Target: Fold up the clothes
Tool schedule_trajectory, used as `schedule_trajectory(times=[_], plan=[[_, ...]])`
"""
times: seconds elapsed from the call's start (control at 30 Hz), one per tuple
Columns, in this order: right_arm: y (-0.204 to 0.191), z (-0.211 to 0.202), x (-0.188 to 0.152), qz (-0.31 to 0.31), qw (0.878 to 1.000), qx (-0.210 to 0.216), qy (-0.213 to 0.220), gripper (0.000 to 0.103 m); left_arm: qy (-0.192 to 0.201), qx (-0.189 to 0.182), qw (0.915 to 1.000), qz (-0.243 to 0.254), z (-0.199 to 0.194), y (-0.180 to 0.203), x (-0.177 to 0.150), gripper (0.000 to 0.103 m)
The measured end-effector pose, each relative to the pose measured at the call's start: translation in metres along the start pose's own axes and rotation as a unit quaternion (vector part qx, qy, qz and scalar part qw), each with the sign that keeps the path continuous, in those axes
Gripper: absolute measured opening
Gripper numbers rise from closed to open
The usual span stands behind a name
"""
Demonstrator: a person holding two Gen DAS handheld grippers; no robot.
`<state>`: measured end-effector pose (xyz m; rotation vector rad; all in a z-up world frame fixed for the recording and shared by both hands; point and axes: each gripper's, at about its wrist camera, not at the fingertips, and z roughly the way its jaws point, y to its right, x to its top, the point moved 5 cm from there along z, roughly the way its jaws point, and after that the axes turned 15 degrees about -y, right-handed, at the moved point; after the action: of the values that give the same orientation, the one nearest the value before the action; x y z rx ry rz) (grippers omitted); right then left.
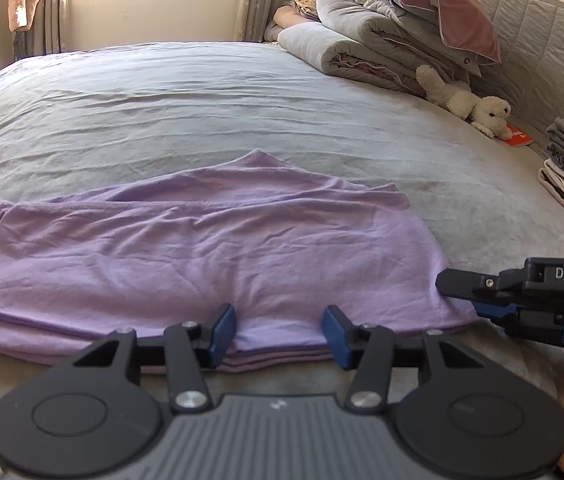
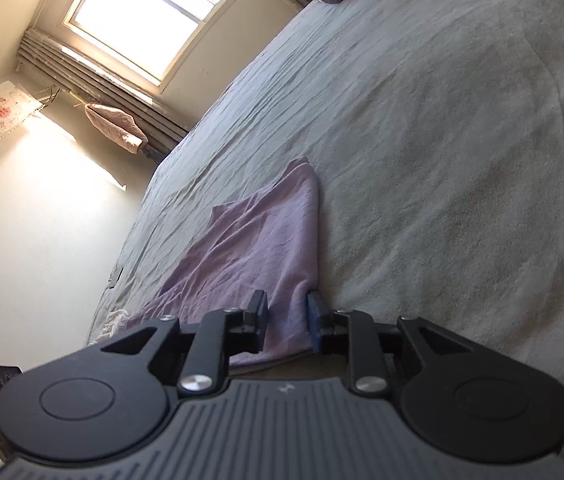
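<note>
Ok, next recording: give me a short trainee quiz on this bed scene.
1. True or false: the lilac garment lies spread out in a single layer.
2. What lies on the bed just in front of the folded bedding by the headboard? A) a white plush toy B) a laptop C) a pair of shoes
3. Which gripper has its fingers either side of the garment's right-hand corner, and which one the middle of its near edge?

Key:
1. False; stacked layers show along the near edge.
2. A
3. The right gripper is at the corner, the left gripper at the middle.
</note>
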<state>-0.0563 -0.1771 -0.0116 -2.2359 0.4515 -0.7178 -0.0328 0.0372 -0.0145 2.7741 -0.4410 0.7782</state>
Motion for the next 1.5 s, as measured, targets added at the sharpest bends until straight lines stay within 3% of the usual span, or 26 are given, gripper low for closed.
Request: schedule_trajectory(times=[0.07,0.13,0.67,0.93,1.13,1.27,1.5], plan=[[0.000,-0.001,0.000,0.000,1.000,-0.003,0.002,0.014,0.000,0.000,1.0000,0.000,0.000,0.000,0.000,0.051],[0.002,-0.005,0.000,0.010,1.000,0.002,0.010,0.011,0.000,-0.002,1.0000,-0.001,0.000,0.000,0.000,0.051],[-0.032,-0.010,0.005,-0.032,0.998,0.016,0.044,0.009,-0.005,-0.005,1.0000,0.001,0.000,-0.001,0.000,0.053],[-0.039,0.002,0.012,-0.034,0.998,0.026,0.045,0.009,-0.012,-0.047,0.9988,-0.011,-0.003,-0.008,0.001,0.061],[-0.019,0.008,0.010,-0.007,1.000,0.001,0.022,0.019,-0.014,-0.040,0.9991,-0.002,-0.004,-0.005,-0.001,0.061],[-0.010,0.009,0.013,-0.013,0.999,-0.020,0.021,0.040,-0.014,-0.035,0.9993,0.004,-0.004,-0.004,0.000,0.061],[-0.009,0.026,0.027,-0.039,0.999,-0.001,-0.019,0.041,-0.013,-0.031,0.9994,0.010,-0.003,-0.003,-0.001,0.063]])
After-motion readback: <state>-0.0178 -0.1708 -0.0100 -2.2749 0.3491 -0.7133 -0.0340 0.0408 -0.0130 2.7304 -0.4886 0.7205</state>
